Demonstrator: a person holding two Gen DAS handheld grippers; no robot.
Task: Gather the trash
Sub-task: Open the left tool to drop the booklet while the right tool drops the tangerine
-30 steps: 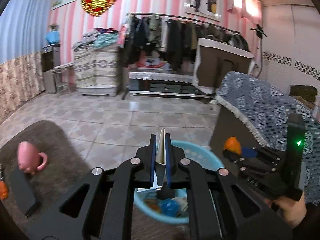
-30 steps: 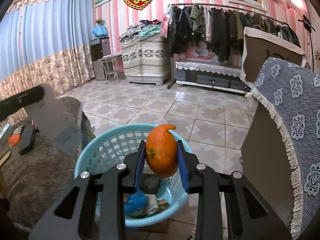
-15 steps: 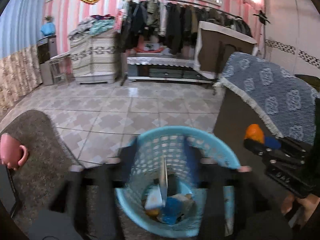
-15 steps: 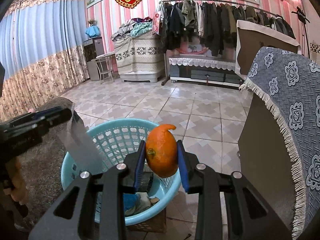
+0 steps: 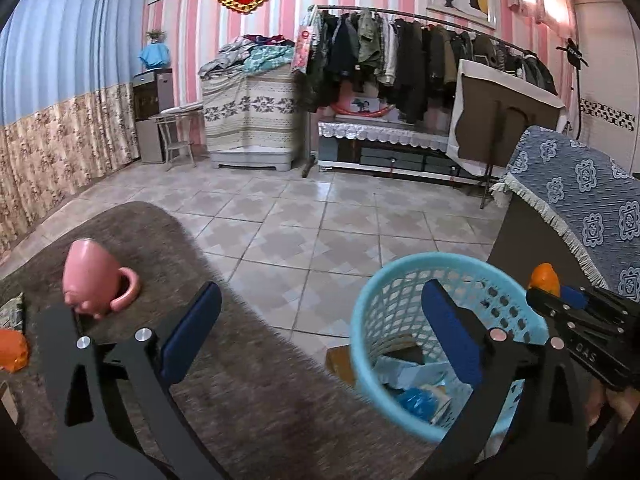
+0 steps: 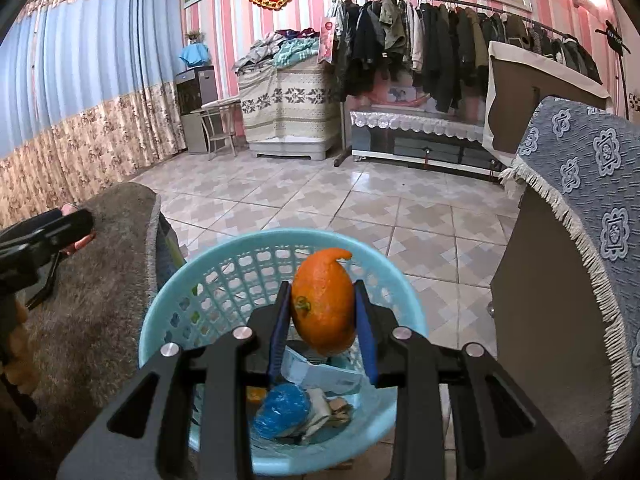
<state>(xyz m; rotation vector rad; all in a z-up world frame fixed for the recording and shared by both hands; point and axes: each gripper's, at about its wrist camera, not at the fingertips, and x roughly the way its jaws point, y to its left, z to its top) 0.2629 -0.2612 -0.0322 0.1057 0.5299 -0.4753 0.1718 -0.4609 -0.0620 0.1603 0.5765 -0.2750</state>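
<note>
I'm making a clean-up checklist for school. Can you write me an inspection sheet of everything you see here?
Surface: brown rug on tiled floor.
Job's things: orange peel above the blue basket; wrappers inside it.
Clutter: pink mug on the rug, orange scrap beside it.
Grippers: left gripper open, empty, jaws just widened; right gripper shut on the peel.
Cables: nothing seen.
Surroundings: clothes rack, patterned blue cloth.

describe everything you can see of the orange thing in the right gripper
The orange peel looks like a hollowed rind, bright orange and dimpled, with a small green stem scar on its front and a curled tip at the top. It stands upright, pinched between the right gripper's blue pads, above the light blue basket of trash, touching nothing else.
</note>
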